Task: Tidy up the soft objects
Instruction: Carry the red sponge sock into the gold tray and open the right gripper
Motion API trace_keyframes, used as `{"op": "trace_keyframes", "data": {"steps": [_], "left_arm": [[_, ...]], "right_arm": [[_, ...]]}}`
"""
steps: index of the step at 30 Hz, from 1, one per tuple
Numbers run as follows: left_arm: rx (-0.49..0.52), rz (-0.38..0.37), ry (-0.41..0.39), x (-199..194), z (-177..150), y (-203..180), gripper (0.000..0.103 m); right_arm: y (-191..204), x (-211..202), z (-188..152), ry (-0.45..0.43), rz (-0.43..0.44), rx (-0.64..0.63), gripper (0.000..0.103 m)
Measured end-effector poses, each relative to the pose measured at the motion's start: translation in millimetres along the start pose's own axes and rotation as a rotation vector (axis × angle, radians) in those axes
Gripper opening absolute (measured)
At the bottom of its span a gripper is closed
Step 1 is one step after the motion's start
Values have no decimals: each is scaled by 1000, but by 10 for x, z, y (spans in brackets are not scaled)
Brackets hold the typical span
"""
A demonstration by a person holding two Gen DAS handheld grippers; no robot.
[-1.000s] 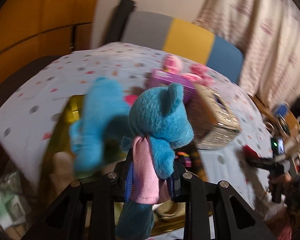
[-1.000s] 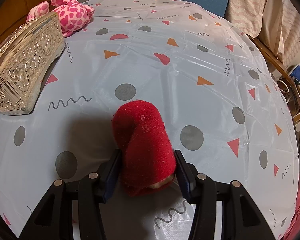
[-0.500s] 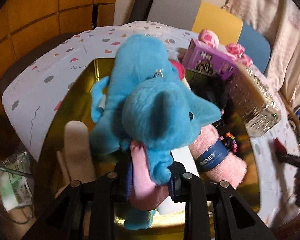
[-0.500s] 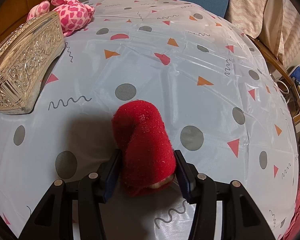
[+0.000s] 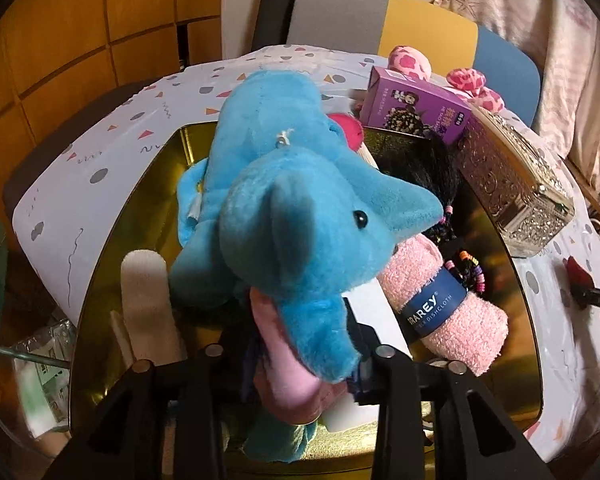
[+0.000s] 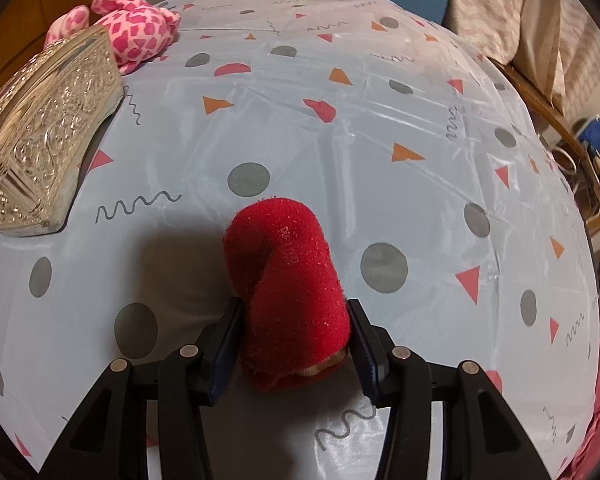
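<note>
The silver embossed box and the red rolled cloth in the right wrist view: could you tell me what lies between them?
Nothing: only bare patterned tablecloth separates the silver box from the red cloth.

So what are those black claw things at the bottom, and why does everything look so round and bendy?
Each black claw is a hand-held gripper: a person carries one in each hand, and a little camera on it looks out along its two fingers. That camera's lens bends everything round.

One picture comes from the left hand-held gripper. Its jaws have just been opening, with the pink ear and trunk of a blue plush elephant between them, above a gold tray. In the tray lie a rolled pink dishcloth and a pale sock.

The other picture comes from the right hand-held gripper, with a rolled red cloth between its jaws on the spotty tablecloth. Nearby sit a silver patterned box and a pink spotted plush toy.
</note>
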State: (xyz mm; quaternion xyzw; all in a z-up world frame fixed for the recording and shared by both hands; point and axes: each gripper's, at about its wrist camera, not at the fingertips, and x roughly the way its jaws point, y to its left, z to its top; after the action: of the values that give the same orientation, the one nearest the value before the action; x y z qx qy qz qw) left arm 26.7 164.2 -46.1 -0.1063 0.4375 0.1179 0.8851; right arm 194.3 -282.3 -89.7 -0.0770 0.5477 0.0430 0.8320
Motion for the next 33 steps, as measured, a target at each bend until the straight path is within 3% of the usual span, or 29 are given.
{"op": "trace_keyframes", "data": {"steps": [8, 13, 22, 29, 33], "left_arm": [[19, -6, -22, -57, -22, -20, 51], [20, -5, -54, -133, -21, 2, 62], [1, 0, -107, -273, 12, 96, 68], [-15, -3, -119, -354, 4, 160, 74], [-37, 1, -137, -429, 28, 241, 75]], "right_arm": [[87, -74, -38, 60, -52, 99, 45], [222, -171, -151, 80, 11, 189, 45], [884, -341, -384, 29, 46, 63, 45], [1049, -457, -496, -5, 47, 39, 43], [1171, -722, -483, -84, 116, 36, 42]]}}
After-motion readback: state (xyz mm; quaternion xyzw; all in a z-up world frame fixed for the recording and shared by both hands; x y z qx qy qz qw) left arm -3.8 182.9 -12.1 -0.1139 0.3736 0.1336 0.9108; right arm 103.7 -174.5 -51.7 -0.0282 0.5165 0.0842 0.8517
